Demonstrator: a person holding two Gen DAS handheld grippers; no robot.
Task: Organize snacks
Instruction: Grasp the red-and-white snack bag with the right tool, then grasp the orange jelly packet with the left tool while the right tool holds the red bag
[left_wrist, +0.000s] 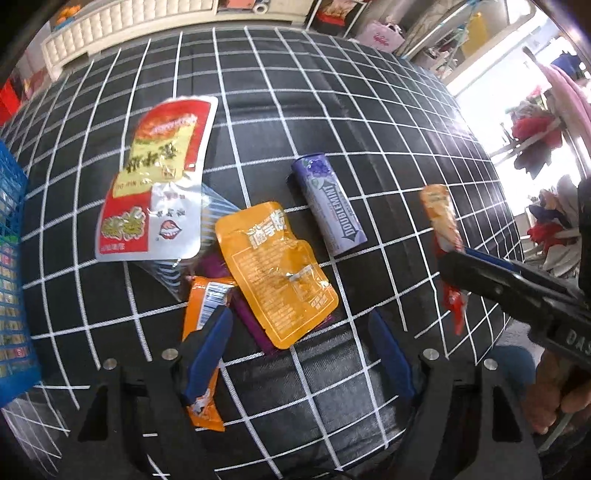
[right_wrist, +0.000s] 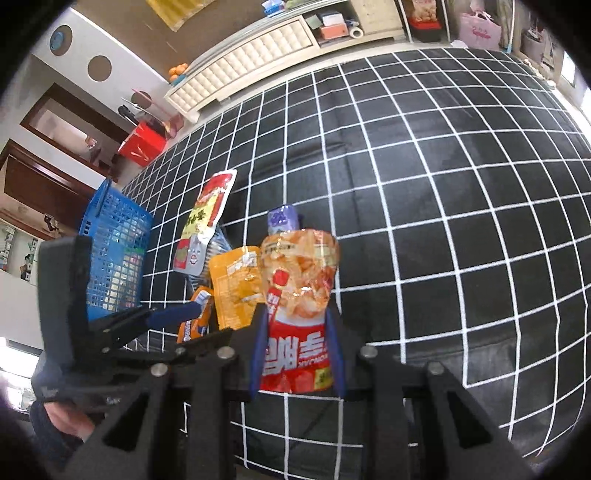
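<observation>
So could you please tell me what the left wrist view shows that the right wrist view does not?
Only the left wrist view shows the Doublemint lettering on the gum pack, the purple packet under the yellow pouch, and the left gripper open wide over the pile.

Only the right wrist view shows the whole blue basket and the front of the red-orange snack bag held in the right gripper.

Both show the checked cloth, the pile, the basket and the held bag.
</observation>
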